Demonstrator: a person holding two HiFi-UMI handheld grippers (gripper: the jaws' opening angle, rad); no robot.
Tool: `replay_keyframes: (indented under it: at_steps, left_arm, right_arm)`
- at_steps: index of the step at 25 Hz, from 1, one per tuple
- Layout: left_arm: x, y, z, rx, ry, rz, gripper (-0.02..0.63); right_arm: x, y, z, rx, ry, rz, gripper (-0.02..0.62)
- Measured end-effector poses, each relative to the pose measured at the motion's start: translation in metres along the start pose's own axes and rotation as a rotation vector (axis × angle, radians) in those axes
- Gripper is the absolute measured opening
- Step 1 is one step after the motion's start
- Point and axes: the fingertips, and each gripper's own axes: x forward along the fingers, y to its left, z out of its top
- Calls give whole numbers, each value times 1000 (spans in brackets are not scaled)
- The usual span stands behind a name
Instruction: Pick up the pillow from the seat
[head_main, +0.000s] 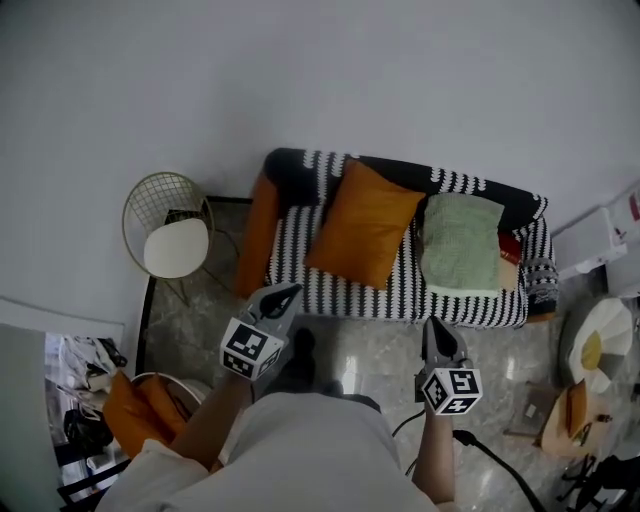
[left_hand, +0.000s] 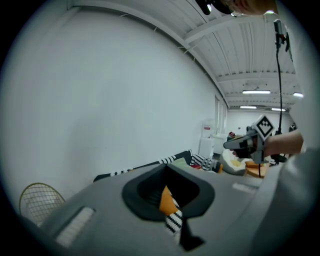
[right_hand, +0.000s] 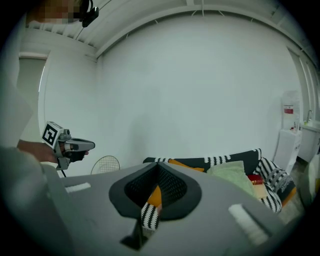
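An orange pillow (head_main: 362, 223) leans against the back of a black-and-white striped sofa (head_main: 330, 290), left of middle. A pale green pillow (head_main: 460, 243) lies to its right. Both my grippers hover over the floor in front of the sofa, short of the seat and touching nothing. My left gripper (head_main: 285, 293) points at the sofa's left front and is shut and empty. My right gripper (head_main: 436, 328) sits below the green pillow, also shut and empty. In the right gripper view the green pillow (right_hand: 235, 172) and the orange pillow (right_hand: 187, 165) show above the shut jaws.
A gold wire chair (head_main: 172, 235) with a white seat stands left of the sofa. An orange bag (head_main: 140, 405) sits at lower left. A white appliance (head_main: 600, 240) and a round white cushion (head_main: 600, 345) are at the right. A black cable (head_main: 500, 470) runs across the floor.
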Motion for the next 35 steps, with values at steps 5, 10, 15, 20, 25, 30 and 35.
replay_keyframes:
  at_steps: [5,10,15,20,25,30,35]
  left_arm:
    - [22,40,11,-3,2,-27,-2]
    - [45,78,17,4,5,-62,-2]
    - [65,110,20,16,12,-112,-2]
    - [79,138,14,24,23,-160,-2]
    - [86,155,7,25,34,-186,-2]
    - [86,162,-2,3,45,-187,-2]
    - [90,165,-2,-6,46,-186,-2]
  right_arm:
    - [37,4,17,1,2,-23,5]
    - [72,6,29,-29,14,-68,5]
    - [105,14,41,-44,16,-97,5]
    - [134,21,42,-46,31,-142,5]
    - [151,29,38,-43,53,-152,5]
    - [159,37,38,-46,61,-145,5]
    - [168,34,43,-46,68,-126,5]
